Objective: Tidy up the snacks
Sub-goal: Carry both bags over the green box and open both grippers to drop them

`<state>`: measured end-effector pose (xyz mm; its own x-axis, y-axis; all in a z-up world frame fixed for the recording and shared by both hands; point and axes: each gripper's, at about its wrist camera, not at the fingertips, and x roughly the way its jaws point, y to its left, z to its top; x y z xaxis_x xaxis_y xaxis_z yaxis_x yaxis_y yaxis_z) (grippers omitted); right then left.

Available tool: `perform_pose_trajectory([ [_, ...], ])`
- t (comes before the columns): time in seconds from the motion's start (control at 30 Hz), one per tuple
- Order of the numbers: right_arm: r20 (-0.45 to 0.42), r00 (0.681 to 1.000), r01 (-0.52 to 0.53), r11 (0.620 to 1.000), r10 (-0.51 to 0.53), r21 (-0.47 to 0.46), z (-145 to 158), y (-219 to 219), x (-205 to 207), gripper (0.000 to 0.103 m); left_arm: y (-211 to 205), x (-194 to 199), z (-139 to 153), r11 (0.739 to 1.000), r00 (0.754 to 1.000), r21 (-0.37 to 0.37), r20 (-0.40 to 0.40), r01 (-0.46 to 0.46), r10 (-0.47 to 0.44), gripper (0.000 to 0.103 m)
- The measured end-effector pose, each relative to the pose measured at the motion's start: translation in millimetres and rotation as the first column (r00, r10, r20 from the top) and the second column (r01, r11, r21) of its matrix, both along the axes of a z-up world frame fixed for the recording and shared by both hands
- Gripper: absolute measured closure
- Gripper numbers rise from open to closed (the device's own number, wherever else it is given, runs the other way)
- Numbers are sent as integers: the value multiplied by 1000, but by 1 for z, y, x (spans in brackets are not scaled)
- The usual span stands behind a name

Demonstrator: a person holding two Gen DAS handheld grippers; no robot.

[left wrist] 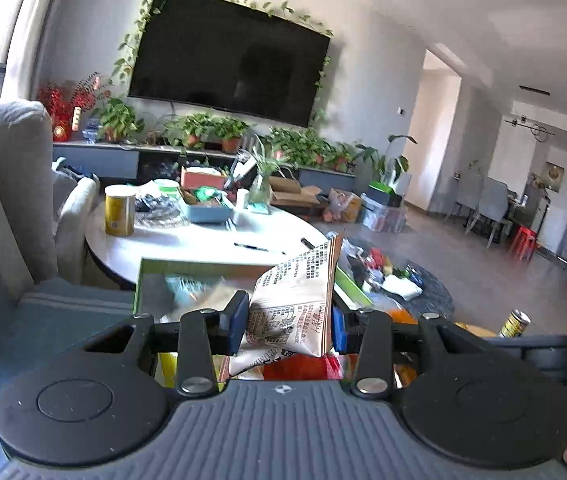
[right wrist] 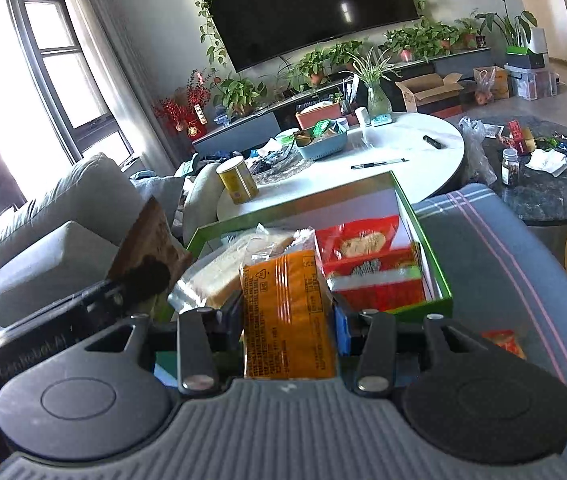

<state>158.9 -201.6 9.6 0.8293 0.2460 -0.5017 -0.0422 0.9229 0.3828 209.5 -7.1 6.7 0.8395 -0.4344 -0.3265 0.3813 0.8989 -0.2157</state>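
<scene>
My left gripper [left wrist: 289, 322] is shut on a beige snack packet [left wrist: 295, 296] with printed text, held above the near end of a green-rimmed box [left wrist: 203, 266]. My right gripper [right wrist: 289, 320] is shut on an orange snack packet [right wrist: 287, 316], at the near edge of the same green box [right wrist: 423, 232]. In the right wrist view the box holds red biscuit packs [right wrist: 371, 264] and a clear-wrapped pale pack [right wrist: 223, 276]. The left gripper with its packet [right wrist: 151, 248] shows at the left of that view.
The box rests on a blue-grey cushion [right wrist: 495, 264]. Behind it is a white round table [right wrist: 403, 160] with a yellow can [right wrist: 237, 180], a blue basket [right wrist: 321, 144] and a pen [right wrist: 379, 164]. A dark low table [right wrist: 551, 188] with clutter stands right. A grey sofa [right wrist: 43, 220] is left.
</scene>
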Motion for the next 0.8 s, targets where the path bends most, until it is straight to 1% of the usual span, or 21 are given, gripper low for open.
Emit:
perform_pose_trajectory([
  [0.13,4,1000,8,1000,-8,-12,5,-4,13,16,-2,20,6,1000,1000,-8,-1,-6,6,65],
  [0.27,-10,1000,3,1000,-3,5,7,-10,31,16,-5,38,8,1000,1000,-4,-20,2,-2,65],
  [0.37,-27,1000,5,1000,-5,3,6,-12,44,16,-7,55,9,1000,999,-9,-51,1,-2,65],
  [0.47,-46,999,8,1000,-7,23,7,-15,59,16,-8,76,9,1000,995,-25,-95,3,-5,65],
  [0.57,-27,999,32,999,-32,1,11,-15,71,16,-10,93,9,999,993,-33,-121,4,-8,65],
  [0.63,-6,999,39,999,-39,-28,14,-15,78,15,-13,107,6,999,985,-25,-167,45,-49,63],
  [0.67,-17,999,44,998,-45,-39,13,-16,81,5,-14,113,4,998,978,-14,-200,64,-65,61],
  [0.7,-38,998,55,998,-57,-41,12,-18,83,0,-15,117,3,998,971,-5,-230,57,-57,52],
  [0.73,-48,997,66,997,-67,-32,10,-20,81,0,-12,118,1,999,967,-1,-253,42,-41,47],
  [0.77,-36,996,77,997,-77,-17,9,-23,75,0,-9,116,0,1000,966,4,-257,17,-15,37],
  [0.8,-18,997,79,997,-79,-10,8,-27,67,0,-5,112,0,1000,971,4,-240,7,-6,33],
])
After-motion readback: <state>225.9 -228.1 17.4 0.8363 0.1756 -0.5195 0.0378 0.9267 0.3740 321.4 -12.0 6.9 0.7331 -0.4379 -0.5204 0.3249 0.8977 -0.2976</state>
